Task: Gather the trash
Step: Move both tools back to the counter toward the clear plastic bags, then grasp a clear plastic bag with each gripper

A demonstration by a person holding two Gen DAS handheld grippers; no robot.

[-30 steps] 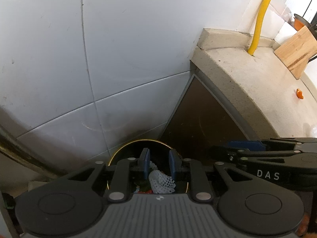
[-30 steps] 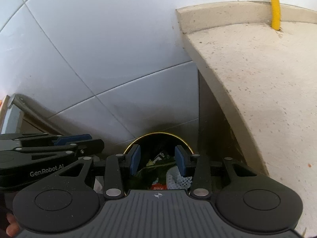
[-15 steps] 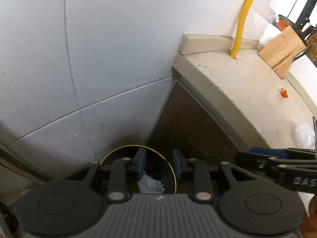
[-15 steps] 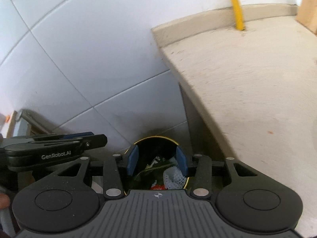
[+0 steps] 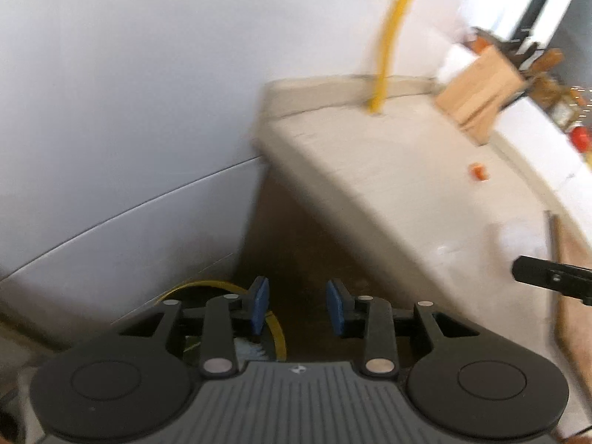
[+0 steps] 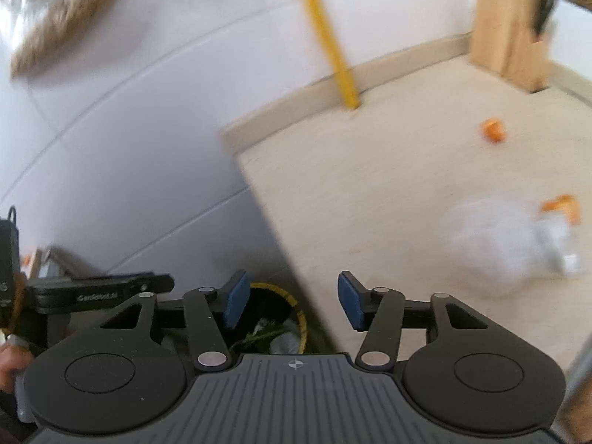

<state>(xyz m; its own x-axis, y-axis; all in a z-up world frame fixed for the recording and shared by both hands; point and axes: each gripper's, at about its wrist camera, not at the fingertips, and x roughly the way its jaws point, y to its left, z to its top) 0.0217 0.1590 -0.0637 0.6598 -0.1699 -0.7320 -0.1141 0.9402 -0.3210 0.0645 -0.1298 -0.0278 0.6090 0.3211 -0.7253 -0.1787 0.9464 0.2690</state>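
Note:
The trash bin [image 6: 302, 327], dark with a yellow rim, stands on the floor against the counter's side, with leaves and white scraps inside. Its rim [image 5: 207, 284] shows under my left gripper [image 5: 298, 307], whose jaws are opening with nothing between them. My right gripper [image 6: 293, 303] hangs over the counter's edge, jaws also opening and empty. On the counter [image 6: 370, 192] lie a crumpled clear plastic bag [image 6: 510, 240] and two orange scraps [image 6: 494, 129] [image 6: 562, 207]. One orange scrap [image 5: 480, 172] and the blurred bag [image 5: 518, 236] also show in the left wrist view.
A wooden knife block [image 6: 510, 29] stands at the back of the counter, and a yellow pipe [image 6: 325, 37] rises from it along the white tiled wall [image 5: 129, 111]. The right gripper's finger [image 5: 551, 277] reaches in at right. A hand [image 6: 11, 366] holds the left gripper [image 6: 100, 292].
Both grippers have risen and swung right, away from the bin's mouth toward the countertop. Both pairs of jaws stand wider. The bag and orange scraps have come into view.

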